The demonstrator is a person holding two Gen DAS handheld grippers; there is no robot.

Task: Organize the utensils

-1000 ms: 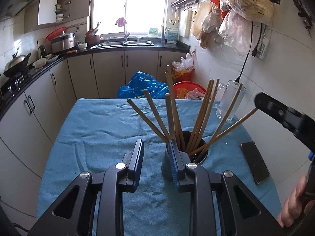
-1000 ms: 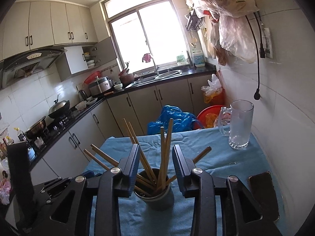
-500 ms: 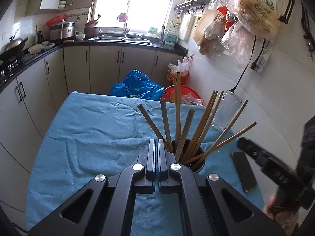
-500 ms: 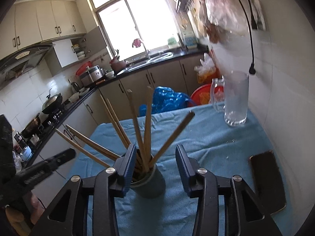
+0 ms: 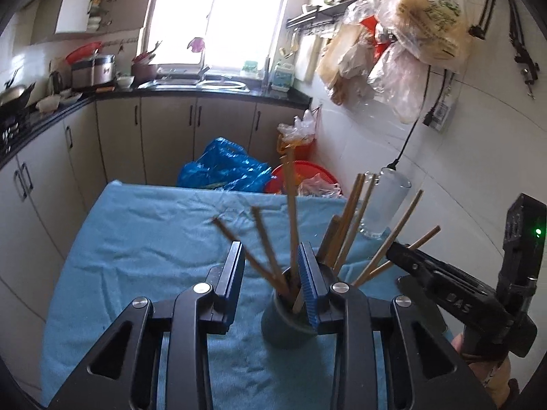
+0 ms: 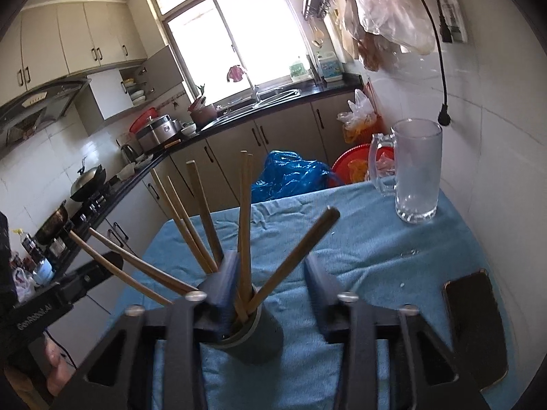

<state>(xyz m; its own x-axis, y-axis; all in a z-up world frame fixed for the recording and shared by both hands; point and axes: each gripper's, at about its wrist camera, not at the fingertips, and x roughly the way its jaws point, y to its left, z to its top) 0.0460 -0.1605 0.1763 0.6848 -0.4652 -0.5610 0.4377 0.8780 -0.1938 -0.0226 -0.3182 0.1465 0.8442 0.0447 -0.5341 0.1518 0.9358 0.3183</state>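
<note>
A dark cup [image 5: 283, 328] full of wooden chopsticks [image 5: 292, 212] stands on the blue cloth. My left gripper [image 5: 271, 273] hangs over the cup's rim. Its jaws are opening, with the upright chopsticks and a left-leaning one between them, untouched by the left pad. The right gripper's dark finger [image 5: 410, 263] reaches in from the right among the outer sticks. In the right wrist view my right gripper [image 6: 271, 280] straddles the same cup [image 6: 259, 338], its jaws closing. The upright chopsticks [image 6: 244, 212] and a thick leaning stick stand between them, not pinched. The left gripper [image 6: 99, 270] shows at the left.
A glass mug [image 6: 417, 171] stands at the table's far right corner by the tiled wall. A dark phone [image 6: 473, 321] lies near the right edge. The blue cloth [image 5: 136, 239] spreads to the left of the cup. Beyond the table sit a blue bag [image 5: 222, 171] and a red basin.
My left gripper stood open a second ago, was shut half a second ago and stands parted again around the chopsticks. The right gripper sank closer to the cup and its jaws narrowed. The chopsticks shifted.
</note>
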